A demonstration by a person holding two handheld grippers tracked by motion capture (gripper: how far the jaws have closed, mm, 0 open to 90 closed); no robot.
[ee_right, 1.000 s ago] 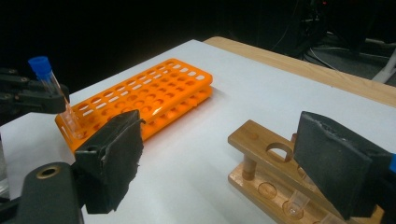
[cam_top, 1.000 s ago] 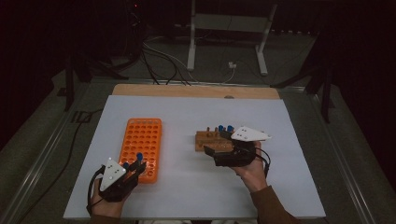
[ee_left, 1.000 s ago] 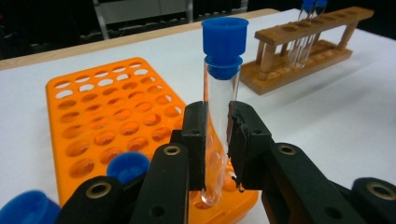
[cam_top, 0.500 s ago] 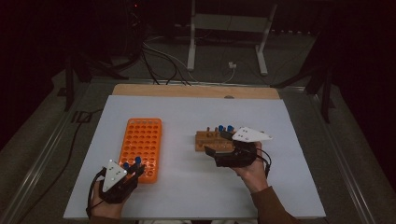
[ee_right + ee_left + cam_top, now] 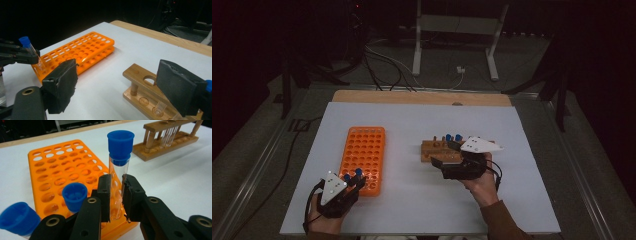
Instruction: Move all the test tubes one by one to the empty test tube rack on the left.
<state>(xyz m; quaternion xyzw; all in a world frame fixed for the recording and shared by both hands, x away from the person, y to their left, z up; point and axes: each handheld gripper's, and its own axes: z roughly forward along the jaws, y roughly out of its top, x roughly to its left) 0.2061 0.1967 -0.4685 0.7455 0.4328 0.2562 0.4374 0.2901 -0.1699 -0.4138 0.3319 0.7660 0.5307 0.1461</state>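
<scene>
An orange tube rack [image 5: 364, 152] lies left of centre on the white table. My left gripper [image 5: 353, 181] is at its near end, shut on a clear tube with a blue cap [image 5: 120, 143] that stands upright at the rack's near right corner [image 5: 117, 220]. Two more blue-capped tubes [image 5: 74, 196] stand in the rack's near row beside it. A wooden tube rack [image 5: 439, 150] with blue-capped tubes sits right of centre. My right gripper [image 5: 443, 154] hovers at its near side, its jaws wide open [image 5: 116, 72] around the rack's left end [image 5: 140, 77] with nothing between them.
The white table sheet [image 5: 412, 200] has bare room between the two racks and in front of them. A wooden strip [image 5: 422, 97] runs along the far table edge. Cables [image 5: 387, 60] and a stand's legs lie on the floor beyond.
</scene>
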